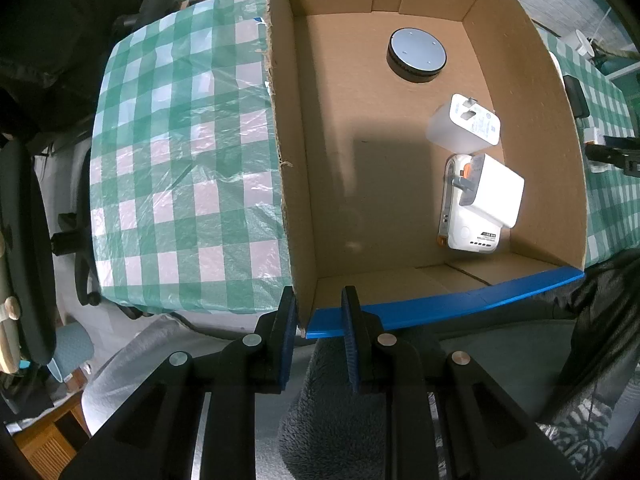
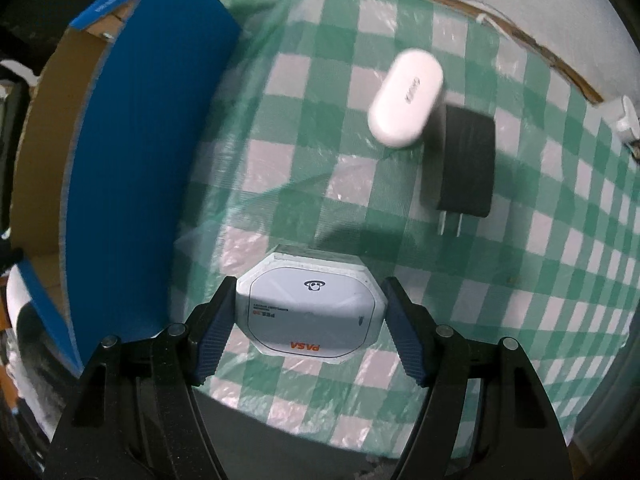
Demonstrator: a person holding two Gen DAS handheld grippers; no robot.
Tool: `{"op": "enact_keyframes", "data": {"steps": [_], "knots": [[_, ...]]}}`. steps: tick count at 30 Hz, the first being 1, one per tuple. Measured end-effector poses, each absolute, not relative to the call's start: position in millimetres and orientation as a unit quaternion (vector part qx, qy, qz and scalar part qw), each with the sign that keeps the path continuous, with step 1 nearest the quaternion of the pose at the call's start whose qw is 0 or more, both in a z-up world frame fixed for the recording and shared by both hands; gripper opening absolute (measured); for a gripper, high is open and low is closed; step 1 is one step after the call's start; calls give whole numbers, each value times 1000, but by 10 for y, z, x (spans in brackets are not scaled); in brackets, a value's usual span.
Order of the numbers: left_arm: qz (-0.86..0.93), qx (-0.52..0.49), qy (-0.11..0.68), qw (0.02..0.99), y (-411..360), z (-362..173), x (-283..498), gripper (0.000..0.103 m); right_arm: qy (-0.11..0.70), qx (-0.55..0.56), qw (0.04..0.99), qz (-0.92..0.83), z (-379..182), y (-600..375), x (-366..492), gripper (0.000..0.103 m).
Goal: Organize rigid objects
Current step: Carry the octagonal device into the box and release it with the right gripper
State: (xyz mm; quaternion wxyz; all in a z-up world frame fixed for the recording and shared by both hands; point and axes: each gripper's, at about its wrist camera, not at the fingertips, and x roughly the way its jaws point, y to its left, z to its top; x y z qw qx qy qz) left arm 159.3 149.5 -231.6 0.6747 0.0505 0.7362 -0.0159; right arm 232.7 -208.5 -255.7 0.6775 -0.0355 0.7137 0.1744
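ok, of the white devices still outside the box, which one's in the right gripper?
The octagonal white power bank with orange lettering, clamped between the right gripper pads. The oval white case lies untouched beside the black plug adapter.

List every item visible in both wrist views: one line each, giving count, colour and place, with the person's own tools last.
Cardboard box: one, brown with blue rim, on the table.
Round puck: one, grey-topped black, inside box.
White chargers: three, white, stacked by the box's right wall.
Tablecloth: one, green-white check.
Oval case: one, white, on cloth.
Black plug adapter: one, beside the case.
White octagonal device: one, between right jaws.
Left gripper: black, clamped on the box corner.
Right gripper: black, gripping the device.
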Motion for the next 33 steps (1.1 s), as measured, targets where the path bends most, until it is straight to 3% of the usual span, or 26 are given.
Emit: {"op": "enact_keyframes", "data": {"steps": [17,33], "knots": [[-15,53,736,674,1482,-2305,1610,20,660,-80,699,263,-1733,-1250,2144,72],[-20,50,735,676,1500,-2279,1632,20,652,-135,678,312,-1875,-491,2076,72]]}}
